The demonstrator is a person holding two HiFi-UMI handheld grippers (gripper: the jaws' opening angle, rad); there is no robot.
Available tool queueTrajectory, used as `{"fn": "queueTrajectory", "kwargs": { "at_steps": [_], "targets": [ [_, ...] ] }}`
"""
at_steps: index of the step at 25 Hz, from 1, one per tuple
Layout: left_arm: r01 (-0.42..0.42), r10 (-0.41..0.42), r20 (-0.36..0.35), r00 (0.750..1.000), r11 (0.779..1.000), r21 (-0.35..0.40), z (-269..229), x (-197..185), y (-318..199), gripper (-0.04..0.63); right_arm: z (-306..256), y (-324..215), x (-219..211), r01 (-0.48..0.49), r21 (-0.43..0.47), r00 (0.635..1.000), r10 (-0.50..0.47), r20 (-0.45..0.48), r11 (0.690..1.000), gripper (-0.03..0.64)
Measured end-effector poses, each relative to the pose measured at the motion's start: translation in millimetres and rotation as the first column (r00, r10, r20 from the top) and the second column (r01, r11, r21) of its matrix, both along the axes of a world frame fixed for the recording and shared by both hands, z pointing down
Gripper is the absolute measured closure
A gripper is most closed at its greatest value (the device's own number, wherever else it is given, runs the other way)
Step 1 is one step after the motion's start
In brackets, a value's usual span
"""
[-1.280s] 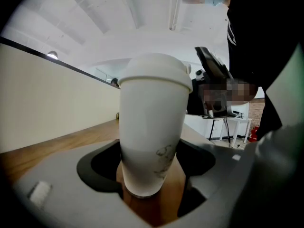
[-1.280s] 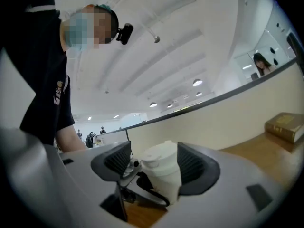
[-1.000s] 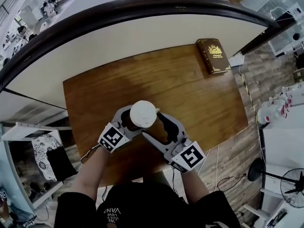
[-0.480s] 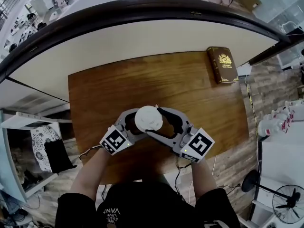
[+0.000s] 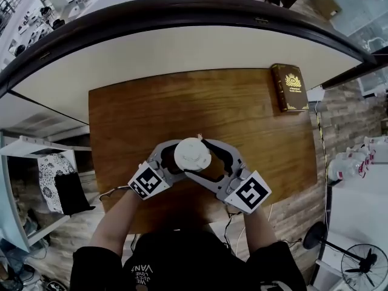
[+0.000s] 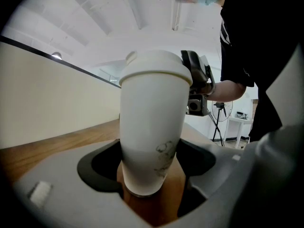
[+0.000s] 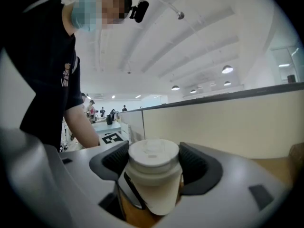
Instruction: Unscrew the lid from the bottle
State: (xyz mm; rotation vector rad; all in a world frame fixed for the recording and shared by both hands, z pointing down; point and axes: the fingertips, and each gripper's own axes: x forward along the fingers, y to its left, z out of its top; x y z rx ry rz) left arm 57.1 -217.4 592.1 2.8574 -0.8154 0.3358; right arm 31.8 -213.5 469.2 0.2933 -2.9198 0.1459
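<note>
A white bottle point(image 6: 152, 127) stands upright on the wooden table point(image 5: 151, 114), near its front edge. Its round white lid point(image 5: 193, 155) is on top of it. My left gripper point(image 5: 173, 160) comes in from the left and is shut on the bottle's lower body, with both pads against it point(image 6: 149, 175). My right gripper point(image 5: 203, 160) reaches in from the right at lid height. The lid point(image 7: 153, 153) sits between its dark ribbed pads point(image 7: 195, 167). These jaws are opening and stand just off the lid's rim.
A dark book point(image 5: 291, 88) with gold print lies at the table's far right corner. A cream partition wall point(image 5: 182, 47) with a dark curved rail runs behind the table. The table's front edge is right at the person's body. A fan point(image 5: 357, 265) stands on the floor to the right.
The right gripper's marker cube has swung slightly outward to the right while its jaws stay round the lid. The bottle and the left gripper hold their place. The head view has shifted a little.
</note>
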Motion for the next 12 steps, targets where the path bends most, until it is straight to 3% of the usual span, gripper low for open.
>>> {"fn": "queueTrajectory", "kwargs": {
  "at_steps": [5, 12],
  "targets": [
    [0.000, 0.000, 0.005, 1.000, 1.000, -0.005, 0.4, 0.3, 0.3, 0.234, 1.4, -1.6, -4.6, -0.135, 0.024, 0.991, 0.135, -0.002, 0.991, 0.303],
    [0.003, -0.003, 0.009, 1.000, 1.000, -0.005, 1.8, 0.5, 0.8, 0.235, 1.0, -1.9, -4.7, -0.171, 0.024, 0.985, 0.171, -0.001, 0.985, 0.302]
  ]
}}
